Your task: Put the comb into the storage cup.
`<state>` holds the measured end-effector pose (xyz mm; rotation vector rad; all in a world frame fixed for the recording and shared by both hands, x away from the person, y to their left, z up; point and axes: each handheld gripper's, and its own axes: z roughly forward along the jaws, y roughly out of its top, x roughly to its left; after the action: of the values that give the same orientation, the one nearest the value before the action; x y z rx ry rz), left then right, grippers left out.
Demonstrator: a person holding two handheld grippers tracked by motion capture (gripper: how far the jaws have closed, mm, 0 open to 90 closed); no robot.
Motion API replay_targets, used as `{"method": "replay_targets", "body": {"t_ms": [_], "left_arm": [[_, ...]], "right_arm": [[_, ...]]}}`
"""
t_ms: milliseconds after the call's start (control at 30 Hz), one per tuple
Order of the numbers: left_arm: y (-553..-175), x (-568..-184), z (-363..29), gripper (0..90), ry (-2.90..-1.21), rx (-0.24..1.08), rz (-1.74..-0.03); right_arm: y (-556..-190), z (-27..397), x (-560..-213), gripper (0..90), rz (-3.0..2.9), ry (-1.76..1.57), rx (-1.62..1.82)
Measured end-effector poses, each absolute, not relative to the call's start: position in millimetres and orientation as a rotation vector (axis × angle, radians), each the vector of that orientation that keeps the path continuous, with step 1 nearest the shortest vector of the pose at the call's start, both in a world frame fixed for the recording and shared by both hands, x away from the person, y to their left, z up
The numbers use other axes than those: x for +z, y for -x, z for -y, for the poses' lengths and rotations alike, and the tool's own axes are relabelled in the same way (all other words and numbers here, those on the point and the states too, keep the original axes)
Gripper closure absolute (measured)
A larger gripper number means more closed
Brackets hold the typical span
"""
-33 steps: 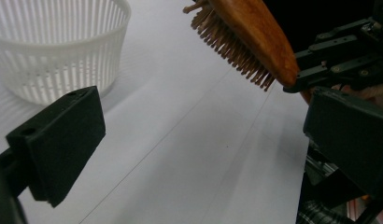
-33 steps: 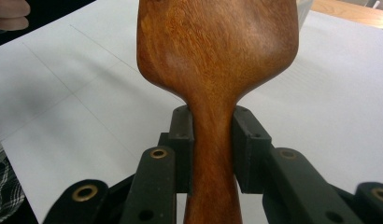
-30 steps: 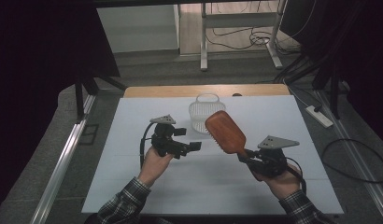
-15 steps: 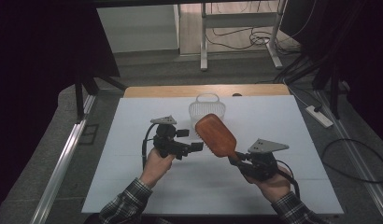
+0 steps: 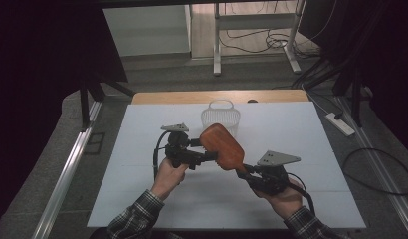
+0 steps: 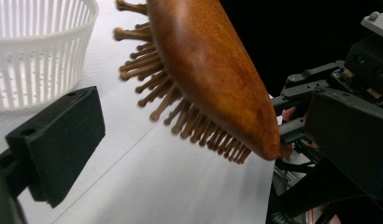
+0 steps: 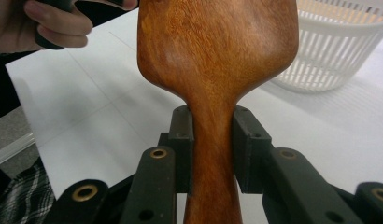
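Hairbrush first: the reddish-brown wooden paddle brush sits clamped by its handle between your right gripper's black pads, held off the white table. Since a second ago you have carried it leftward, so its head now lies between the spread, empty jaws of your left gripper, bristles facing the table. That looks like a handover; close the left side before releasing. Beyond stands the white slotted plastic basket.
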<state>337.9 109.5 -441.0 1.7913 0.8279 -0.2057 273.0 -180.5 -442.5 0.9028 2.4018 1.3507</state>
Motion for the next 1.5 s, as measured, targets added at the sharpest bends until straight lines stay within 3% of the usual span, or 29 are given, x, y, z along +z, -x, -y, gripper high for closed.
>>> {"method": "replay_targets", "body": {"t_ms": [533, 700, 933, 1500], "left_arm": [[-341, -444, -103, 1.2, -1.768, -0.275, -0.844], [-340, -444, -102, 9.0, -1.775, -0.299, -0.848], [-339, -444, -103, 28.0, -1.742, -0.335, -0.85], [-345, -453, -109, 49.2, -1.639, -0.535, -0.868]], "right_arm": [[-268, 169, -444, 72.2, -2.412, -0.855, 1.383], [-267, 167, -445, 72.2, -2.417, -0.834, 1.39], [-265, 166, -445, 72.1, -2.416, -0.806, 1.4], [-269, 162, -452, 72.1, -2.455, -0.779, 1.338]]}}
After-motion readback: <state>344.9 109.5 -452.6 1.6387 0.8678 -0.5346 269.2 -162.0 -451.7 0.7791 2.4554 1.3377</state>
